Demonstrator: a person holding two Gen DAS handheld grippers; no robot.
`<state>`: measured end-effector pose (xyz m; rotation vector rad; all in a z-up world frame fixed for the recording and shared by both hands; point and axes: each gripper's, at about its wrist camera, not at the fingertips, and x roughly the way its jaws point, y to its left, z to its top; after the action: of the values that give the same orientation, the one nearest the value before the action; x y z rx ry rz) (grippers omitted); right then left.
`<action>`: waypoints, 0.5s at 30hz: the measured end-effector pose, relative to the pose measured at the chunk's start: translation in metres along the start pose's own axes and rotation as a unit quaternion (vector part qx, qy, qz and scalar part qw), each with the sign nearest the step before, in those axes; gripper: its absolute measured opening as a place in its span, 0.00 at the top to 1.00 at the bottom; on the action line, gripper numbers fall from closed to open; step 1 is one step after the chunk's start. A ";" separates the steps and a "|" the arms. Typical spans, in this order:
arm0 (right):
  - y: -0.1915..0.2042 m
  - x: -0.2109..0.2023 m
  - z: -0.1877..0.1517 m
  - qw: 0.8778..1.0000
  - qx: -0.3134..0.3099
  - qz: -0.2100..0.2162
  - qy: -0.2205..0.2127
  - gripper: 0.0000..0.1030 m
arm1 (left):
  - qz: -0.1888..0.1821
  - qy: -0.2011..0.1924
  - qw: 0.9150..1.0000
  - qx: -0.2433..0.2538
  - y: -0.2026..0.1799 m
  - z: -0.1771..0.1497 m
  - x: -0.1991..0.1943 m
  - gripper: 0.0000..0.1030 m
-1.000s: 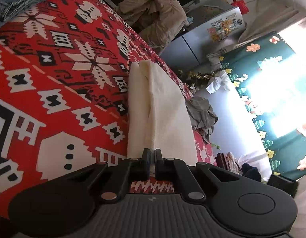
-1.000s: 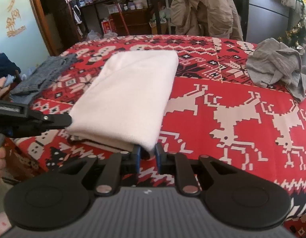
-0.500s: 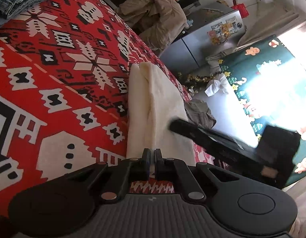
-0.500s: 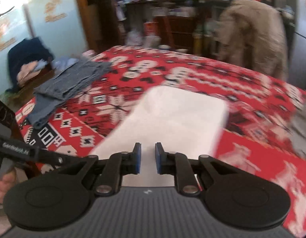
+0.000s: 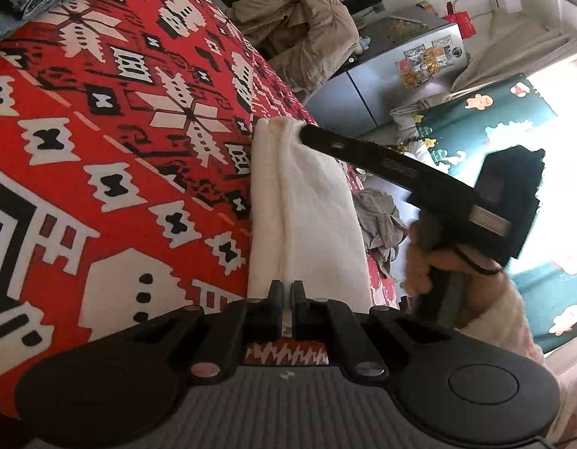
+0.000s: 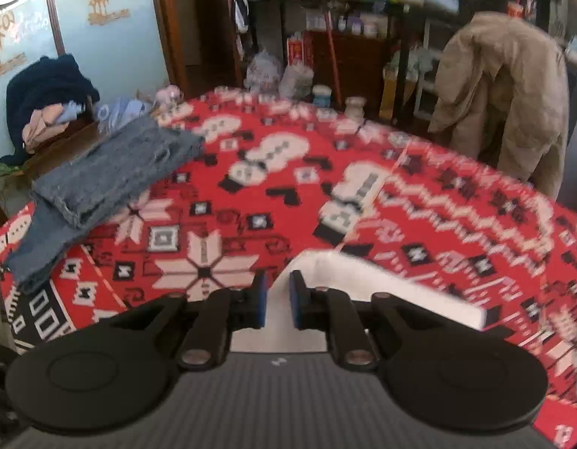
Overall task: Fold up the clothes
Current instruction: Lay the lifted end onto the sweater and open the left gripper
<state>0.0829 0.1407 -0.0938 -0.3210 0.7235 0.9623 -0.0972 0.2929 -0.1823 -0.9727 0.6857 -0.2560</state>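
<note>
A folded cream cloth (image 5: 307, 205) lies on the red patterned table cover (image 5: 101, 131). My left gripper (image 5: 287, 295) is shut on the cloth's near edge. In the left wrist view my right gripper (image 5: 307, 133) reaches over the cloth, with its tips at the far end. In the right wrist view my right gripper (image 6: 277, 303) is open a little, just above the far end of the cream cloth (image 6: 363, 284), and holds nothing.
Folded jeans (image 6: 112, 179) lie at the table's far left corner. A crumpled grey garment (image 5: 382, 220) lies past the cloth. A beige jacket (image 6: 505, 93) hangs on a chair behind the table. A fridge (image 5: 385, 75) and shelves stand behind.
My right gripper let go of the cloth's near corner, opened and swept forward over the cloth to its far end. My left gripper kept its hold and stayed in place.
</note>
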 end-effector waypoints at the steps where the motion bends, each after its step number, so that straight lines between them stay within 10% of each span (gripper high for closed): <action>1: -0.001 -0.007 0.000 1.000 -0.002 -0.002 -0.001 0.86 | -0.001 0.000 1.000 -0.002 0.001 0.000 0.000 0.96; 15: -0.017 0.040 0.009 0.999 0.024 -0.017 0.013 0.93 | 0.012 0.001 1.000 0.008 -0.001 0.002 -0.002 0.95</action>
<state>0.1155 0.1610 -0.1158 -0.3030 0.7616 0.9083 -0.0976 0.2948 -0.1800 -0.9491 0.6956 -0.2394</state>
